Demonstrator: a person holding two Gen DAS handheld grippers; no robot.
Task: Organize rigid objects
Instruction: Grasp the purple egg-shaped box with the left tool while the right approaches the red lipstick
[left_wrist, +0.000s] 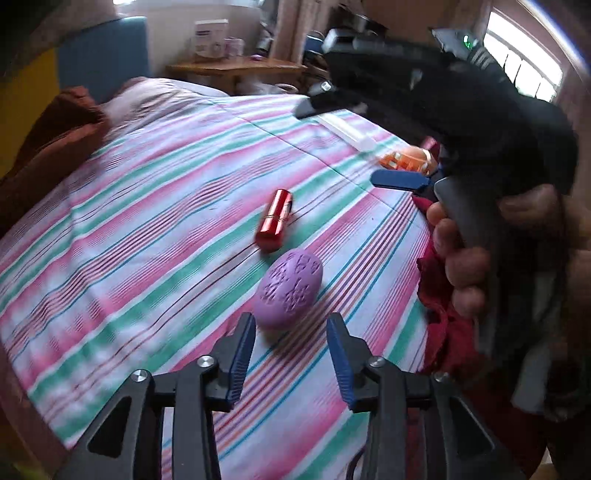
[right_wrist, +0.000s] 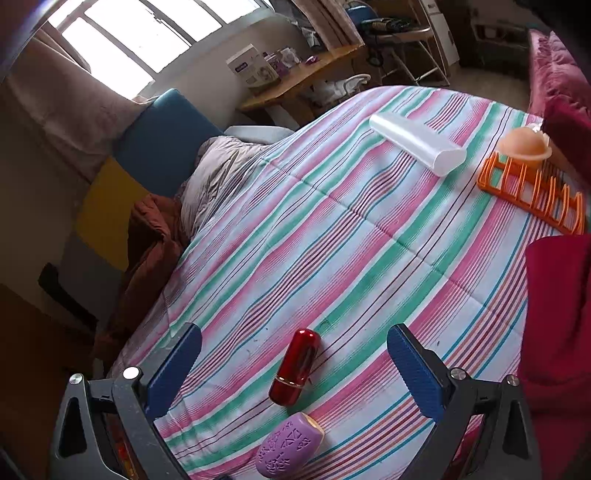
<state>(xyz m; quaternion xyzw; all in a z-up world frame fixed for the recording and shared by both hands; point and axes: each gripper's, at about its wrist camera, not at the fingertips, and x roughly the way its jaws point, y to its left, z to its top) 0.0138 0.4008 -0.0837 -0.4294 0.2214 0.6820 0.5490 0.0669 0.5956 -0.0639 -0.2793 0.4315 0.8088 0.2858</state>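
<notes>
A purple embossed egg-shaped piece (left_wrist: 290, 291) lies on the striped bedspread (left_wrist: 147, 206), just ahead of my left gripper (left_wrist: 291, 320). That gripper is open, with nothing pressed between its blue pads. A glossy red tube (left_wrist: 275, 219) lies a little farther out. In the right wrist view the red tube (right_wrist: 295, 369) rests on the cover between the widely spread fingers of my right gripper (right_wrist: 294, 329), untouched and lying flat. The purple piece (right_wrist: 290, 448) sits nearer the camera. The right gripper (left_wrist: 338, 146), held by a hand (left_wrist: 465, 266), also shows in the left wrist view.
A white oblong case (right_wrist: 417, 144) and an orange slotted rack (right_wrist: 532, 192) with a peach ringed ball (right_wrist: 524, 146) lie at the bed's far side. Red cloth (right_wrist: 561, 314) borders the right edge. Rumpled blankets (right_wrist: 155, 236) lie to the left, and a wooden desk (right_wrist: 303, 85) stands beyond.
</notes>
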